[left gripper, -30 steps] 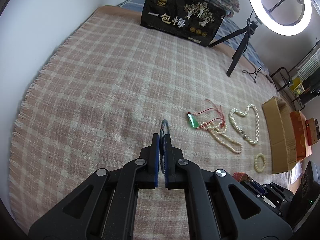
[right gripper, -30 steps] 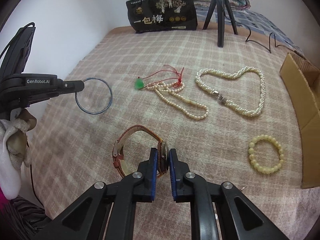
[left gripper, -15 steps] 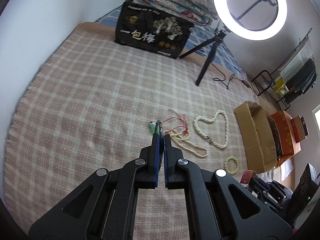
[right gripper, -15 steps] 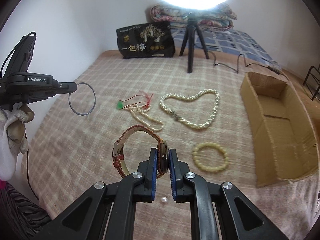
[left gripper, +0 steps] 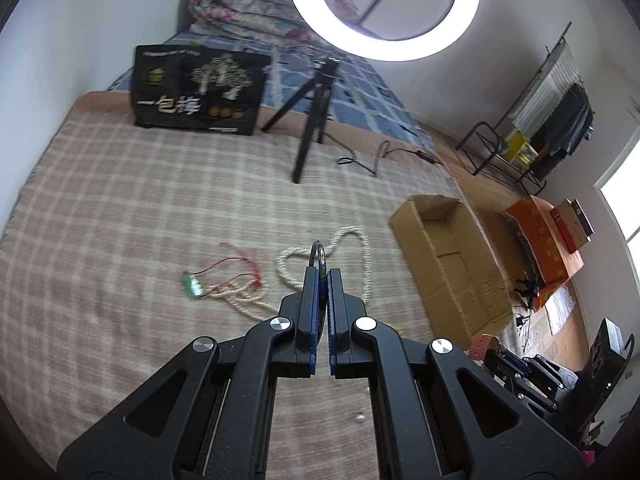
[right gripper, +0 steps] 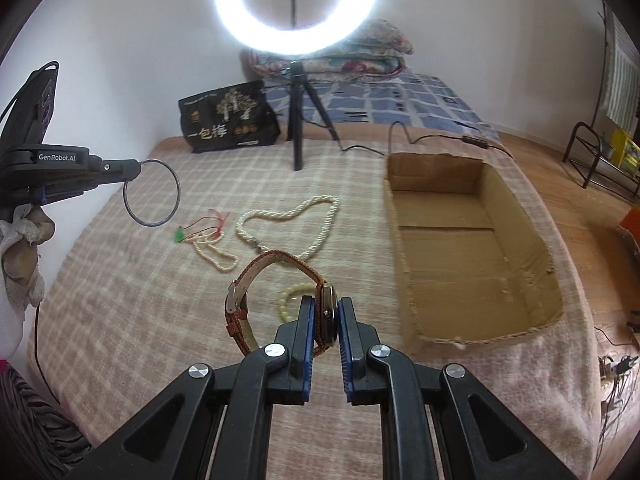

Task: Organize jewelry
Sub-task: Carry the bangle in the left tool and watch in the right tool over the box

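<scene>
Covering most of both views, a pink plaid blanket (right gripper: 120, 280) runs out of frame at the bottom behind the gripper bodies. An open cardboard box (right gripper: 472, 248) sits on its right part, its near wall frayed and its inside bare as far as can be seen. Beyond it a ring light (right gripper: 296, 4) on a tripod glares so hard that its upper rim is cut off. A black printed bag (right gripper: 228, 122) leans at the far edge.

A twisted pearl necklace (right gripper: 288, 214) lies looped at mid-blanket, its near end hidden behind the watch (right gripper: 280, 300). Beside it a thinner pearl strand (right gripper: 212, 252) tangles with red cord and a small green pendant (right gripper: 180, 235), blurred. A yellow bead bracelet (right gripper: 290, 300) is half hidden.

The right gripper (right gripper: 324, 320) is clamped on the watch's case, strap arching up and left. The left gripper (left gripper: 321, 280) is pressed together on a thin metal bangle (right gripper: 151, 192), held clear of the blanket; edge-on in its own view, only a sliver shows. One loose pearl (left gripper: 361, 418) lies near.
</scene>
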Demonstrator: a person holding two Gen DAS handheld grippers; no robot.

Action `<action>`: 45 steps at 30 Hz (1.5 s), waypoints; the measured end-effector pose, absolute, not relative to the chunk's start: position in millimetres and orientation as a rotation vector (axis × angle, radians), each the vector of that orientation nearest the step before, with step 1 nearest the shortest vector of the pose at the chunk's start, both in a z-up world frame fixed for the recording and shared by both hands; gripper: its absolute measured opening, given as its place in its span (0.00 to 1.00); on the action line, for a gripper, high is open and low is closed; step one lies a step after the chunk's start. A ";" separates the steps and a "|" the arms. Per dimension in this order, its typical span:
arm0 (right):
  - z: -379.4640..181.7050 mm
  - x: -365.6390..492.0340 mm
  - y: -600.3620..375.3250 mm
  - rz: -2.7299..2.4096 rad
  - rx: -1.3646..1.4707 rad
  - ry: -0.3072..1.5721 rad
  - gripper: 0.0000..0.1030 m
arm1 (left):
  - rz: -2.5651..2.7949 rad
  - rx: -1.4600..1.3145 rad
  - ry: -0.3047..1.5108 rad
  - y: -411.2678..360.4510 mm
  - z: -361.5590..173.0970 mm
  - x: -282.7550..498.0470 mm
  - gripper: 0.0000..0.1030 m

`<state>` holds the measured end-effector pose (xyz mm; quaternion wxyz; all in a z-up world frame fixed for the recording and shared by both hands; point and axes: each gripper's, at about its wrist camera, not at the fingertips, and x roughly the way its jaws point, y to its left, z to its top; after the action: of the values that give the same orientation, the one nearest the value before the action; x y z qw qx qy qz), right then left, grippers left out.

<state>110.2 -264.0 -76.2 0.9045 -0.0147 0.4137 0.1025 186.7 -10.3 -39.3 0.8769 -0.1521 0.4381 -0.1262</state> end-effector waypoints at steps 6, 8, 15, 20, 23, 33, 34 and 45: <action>-66.1 112.3 -296.3 0.152 -0.011 0.831 0.09 | -0.341 -0.301 0.892 -53.6 -26.3 193.9 0.01; -64.8 113.7 -305.7 0.135 -0.010 0.827 0.09 | -0.363 -0.295 0.893 -69.3 -24.8 198.9 0.01; -64.5 127.5 -332.7 0.084 -0.029 0.830 0.09 | -0.418 -0.279 0.905 -120.8 -25.6 219.4 0.01; -66.1 143.2 -350.1 0.056 -0.045 0.835 0.09 | -0.455 -0.249 0.910 -157.1 -26.8 234.6 0.01; -69.1 154.0 -359.3 0.037 -0.057 0.841 0.09 | -0.470 -0.227 0.910 -179.9 -28.0 245.0 0.01; -88.7 176.1 -385.5 0.010 -0.065 0.889 0.09 | -0.473 -0.175 0.962 -235.7 -53.0 284.7 0.01; -91.0 177.8 -387.9 0.010 -0.063 0.894 0.09 | -0.468 -0.172 0.970 -239.3 -56.7 288.3 0.01; -109.1 190.6 -401.7 0.015 -0.042 0.941 0.12 | -0.439 -0.159 1.021 -259.2 -84.6 313.2 0.01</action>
<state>190.6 -401.7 -109.1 0.8911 -0.0201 0.4533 0.0075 313.2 -259.2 -84.6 0.8465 -0.0752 0.4841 -0.2082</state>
